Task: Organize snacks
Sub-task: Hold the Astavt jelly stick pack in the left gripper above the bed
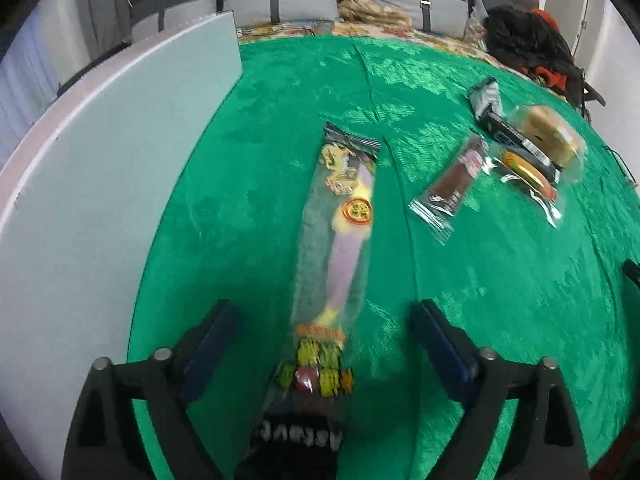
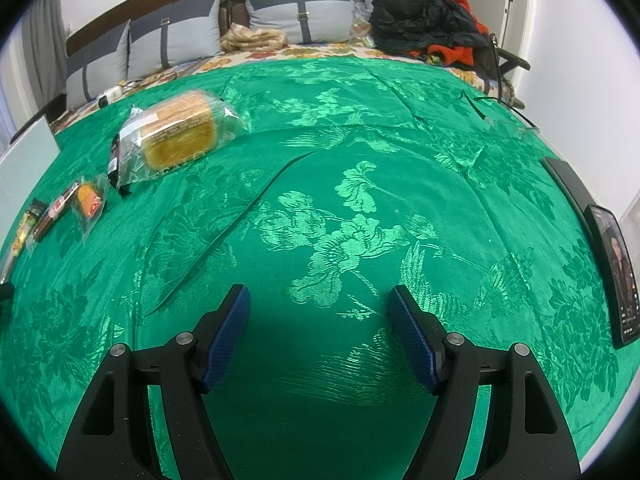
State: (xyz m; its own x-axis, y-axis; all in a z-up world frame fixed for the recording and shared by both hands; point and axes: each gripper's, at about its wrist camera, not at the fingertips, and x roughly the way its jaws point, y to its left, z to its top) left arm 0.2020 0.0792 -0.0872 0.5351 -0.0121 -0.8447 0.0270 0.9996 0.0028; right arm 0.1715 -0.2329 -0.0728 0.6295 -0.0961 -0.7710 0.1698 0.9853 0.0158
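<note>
Green floral cloth (image 2: 340, 216), grey cushions (image 2: 296, 12) on sofa, white walls (image 2: 580, 40)

I see a green floral cloth (image 2: 320, 208) with a white board (image 1: 120, 160) along its left edge, grey cushions (image 2: 296, 12) behind it, dark clothing (image 2: 424, 20) at its far right corner and a phone (image 2: 614, 272) on its right edge.

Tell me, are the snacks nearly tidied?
Four packets sit clustered on the green cloth, including the wrapped bread loaf. The open left gripper straddles the long clear candy packet, not gripping. The right gripper holds nothing. Whether more remains is unclear.
</note>
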